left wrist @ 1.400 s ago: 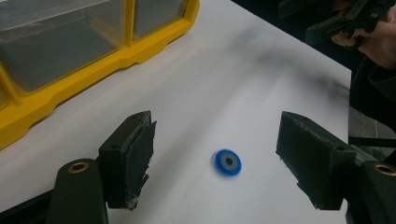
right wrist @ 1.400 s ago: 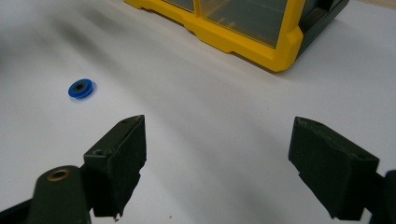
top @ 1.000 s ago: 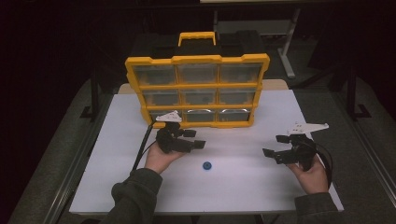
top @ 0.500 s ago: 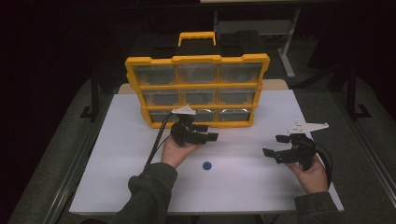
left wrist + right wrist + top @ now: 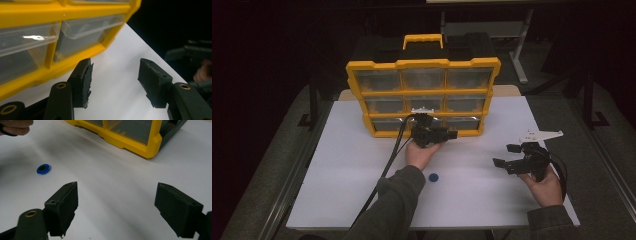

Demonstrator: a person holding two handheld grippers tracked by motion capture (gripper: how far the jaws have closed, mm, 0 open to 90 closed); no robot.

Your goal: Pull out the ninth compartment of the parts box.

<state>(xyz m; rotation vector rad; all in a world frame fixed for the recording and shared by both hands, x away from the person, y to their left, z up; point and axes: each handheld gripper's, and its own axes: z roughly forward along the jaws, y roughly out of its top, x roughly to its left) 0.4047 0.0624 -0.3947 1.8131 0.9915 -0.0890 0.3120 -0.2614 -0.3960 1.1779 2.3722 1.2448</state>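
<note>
White tabletop [image 5: 362, 175] fills the workspace, with dark floor all round it. At the board's twelve o'clock edge stands the yellow drawer organizer [image 5: 424, 97], upright, three rows of clear drawers facing the person; the bottom-row drawers [image 5: 82, 31] sit just above the table. The left gripper [image 5: 451, 134] hovers directly in front of that bottom row, near its middle, jaws spread apart and holding nothing, pads [image 5: 86, 82] a little short of the yellow frame. The drawer looks like thin, stiff, smooth plastic: light, likely to slide freely, and slippery under rubber pads, so the best hold is probably the lip along its top front edge, pinched squarely and drawn straight out; a skewed pull could jam it or shift the case. Toward six o'clock from that gripper lies a small blue ring [image 5: 433, 177], alone on the white surface. Out at four o'clock the right gripper [image 5: 506, 156] rests in the person's hand, jaws wide and empty, well apart from the organizer.
</note>
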